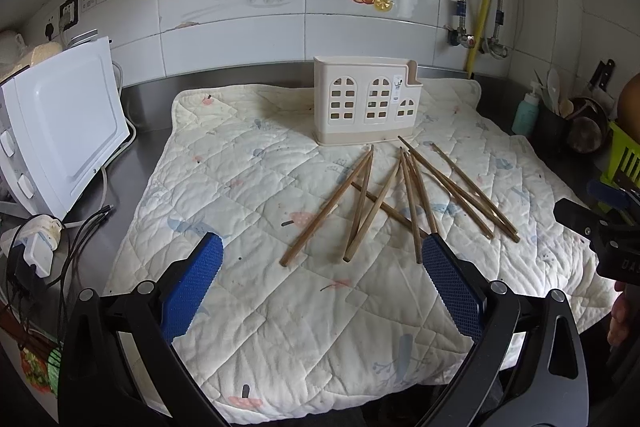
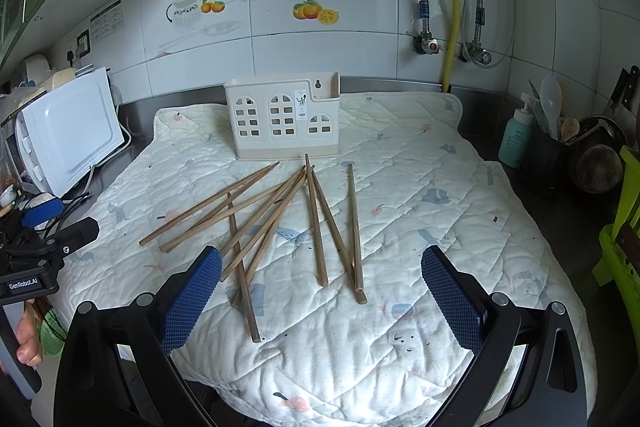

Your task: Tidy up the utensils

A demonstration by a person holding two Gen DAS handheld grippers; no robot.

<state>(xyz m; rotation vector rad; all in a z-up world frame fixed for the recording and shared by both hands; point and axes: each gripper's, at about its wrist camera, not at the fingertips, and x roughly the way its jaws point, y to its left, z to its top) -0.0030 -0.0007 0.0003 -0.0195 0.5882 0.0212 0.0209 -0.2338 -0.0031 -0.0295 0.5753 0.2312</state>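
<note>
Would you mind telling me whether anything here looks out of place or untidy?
Yes: the wooden chopsticks lie scattered and crossing one another on the quilted mat, in front of the house-shaped utensil holder, which stands upright and appears empty.

Matt bare wood chopsticks (image 2: 276,223) lie on a soft quilted cloth mat (image 1: 280,307), wrinkled and dull. At twelve o'clock, the holder (image 2: 282,123) is smooth cream plastic. The tabletop (image 1: 148,107) is brushed metal, the wall tiles (image 1: 360,27) glossy. Each claw's pads (image 2: 192,295) are knobbly blue rubber.
</note>
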